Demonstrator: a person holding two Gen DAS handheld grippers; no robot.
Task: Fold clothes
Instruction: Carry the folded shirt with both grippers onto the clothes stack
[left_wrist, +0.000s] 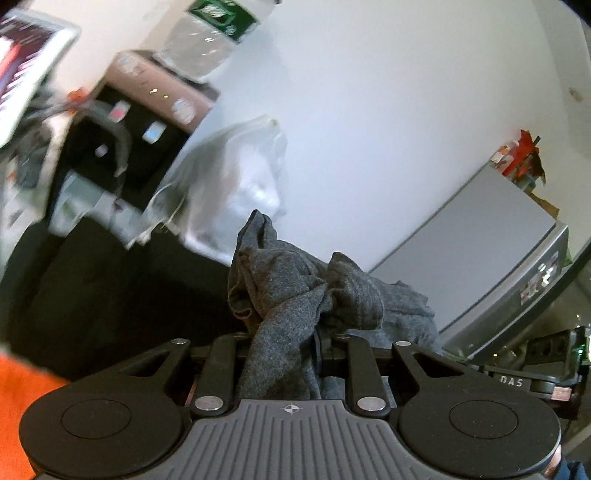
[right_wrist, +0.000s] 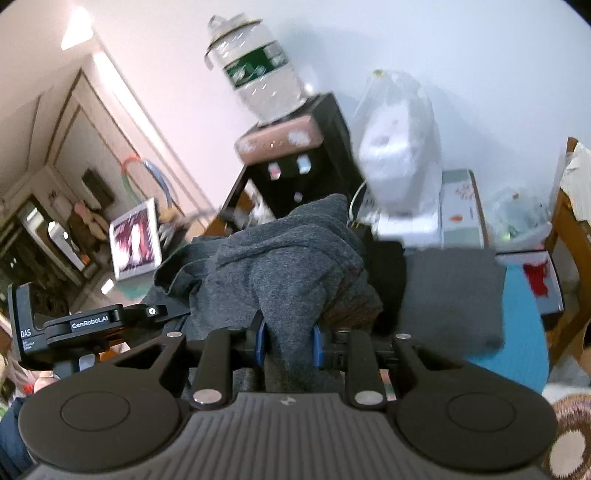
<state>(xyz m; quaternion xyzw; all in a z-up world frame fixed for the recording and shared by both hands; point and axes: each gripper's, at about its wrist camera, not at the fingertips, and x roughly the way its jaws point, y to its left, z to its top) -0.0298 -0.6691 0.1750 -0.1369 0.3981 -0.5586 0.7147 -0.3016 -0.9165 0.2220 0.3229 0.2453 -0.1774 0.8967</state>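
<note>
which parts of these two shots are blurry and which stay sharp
Left wrist view: the water dispenser and plastic bag are streaked with motion blur, while the grey garment in the left gripper is crisp. Right wrist view: the bagged white item smears; the right gripper is sharp. Fisheye bends both.

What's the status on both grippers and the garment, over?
Left gripper shut on grey garment. Right gripper shut on same garment, bunched and lifted, not yet folded. Folded dark cloth beyond on the right; nothing blocking.
</note>
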